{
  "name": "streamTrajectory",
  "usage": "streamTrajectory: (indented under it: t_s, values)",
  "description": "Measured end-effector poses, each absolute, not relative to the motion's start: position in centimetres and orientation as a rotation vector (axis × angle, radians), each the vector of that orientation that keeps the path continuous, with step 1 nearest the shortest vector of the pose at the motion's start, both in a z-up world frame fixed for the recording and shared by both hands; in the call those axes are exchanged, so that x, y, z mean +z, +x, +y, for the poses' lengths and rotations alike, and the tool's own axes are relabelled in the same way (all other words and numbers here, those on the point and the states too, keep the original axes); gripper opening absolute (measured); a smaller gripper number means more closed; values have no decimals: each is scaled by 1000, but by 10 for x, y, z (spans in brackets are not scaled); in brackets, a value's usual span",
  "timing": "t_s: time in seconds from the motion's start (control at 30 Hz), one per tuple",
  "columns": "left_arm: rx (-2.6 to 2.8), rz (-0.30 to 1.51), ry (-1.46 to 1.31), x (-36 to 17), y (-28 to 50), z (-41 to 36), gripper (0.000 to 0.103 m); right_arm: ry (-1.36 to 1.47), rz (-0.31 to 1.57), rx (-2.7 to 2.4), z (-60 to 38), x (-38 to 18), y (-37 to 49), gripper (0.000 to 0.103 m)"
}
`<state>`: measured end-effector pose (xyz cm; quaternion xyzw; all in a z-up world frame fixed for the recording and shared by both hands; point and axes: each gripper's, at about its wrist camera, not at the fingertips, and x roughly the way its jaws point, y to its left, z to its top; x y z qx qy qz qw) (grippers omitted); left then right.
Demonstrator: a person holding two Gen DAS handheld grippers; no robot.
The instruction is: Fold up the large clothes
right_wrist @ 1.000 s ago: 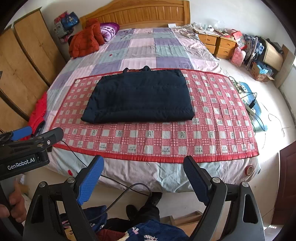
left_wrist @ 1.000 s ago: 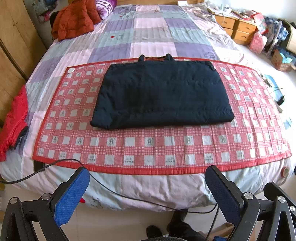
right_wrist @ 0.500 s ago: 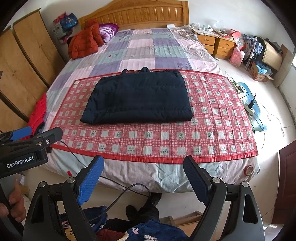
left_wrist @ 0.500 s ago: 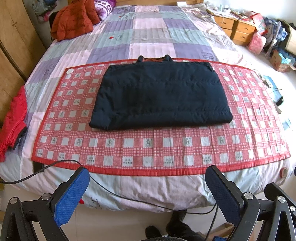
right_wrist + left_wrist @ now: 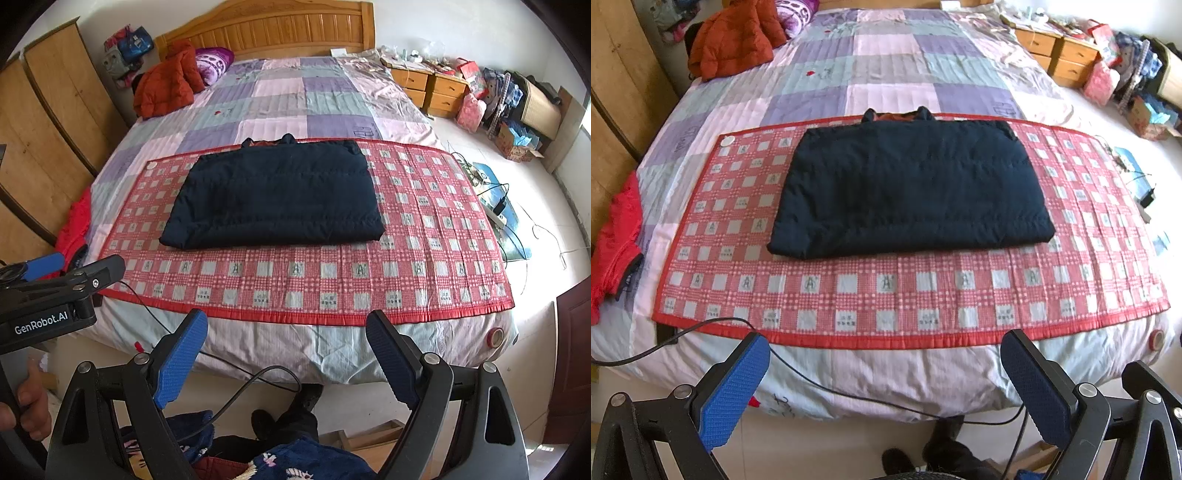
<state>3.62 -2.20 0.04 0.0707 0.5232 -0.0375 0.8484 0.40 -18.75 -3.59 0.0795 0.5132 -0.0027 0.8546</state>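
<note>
A wide bed [image 5: 280, 99] with a wooden headboard [image 5: 280, 31] carries a red checked mat [image 5: 908, 295] across its near half, an orange puffer jacket [image 5: 168, 83] at its far left corner, red clothing [image 5: 617, 240] on its left edge, and wooden nightstands [image 5: 430, 88] far right.

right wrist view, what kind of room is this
A lived-in bedroom, most likely at home: a big bed with a patchwork quilt and wooden headboard, wooden bedside drawers piled with clutter, and a folded dark jacket lying on a red checked mat.
</note>
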Motion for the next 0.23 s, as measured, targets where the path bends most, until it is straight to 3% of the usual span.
streamTrajectory:
  t_s: [0.23]
  values:
    - [-81,1098,141,1,35,-16,103,166,1079,-5,-187,-36,4,90]
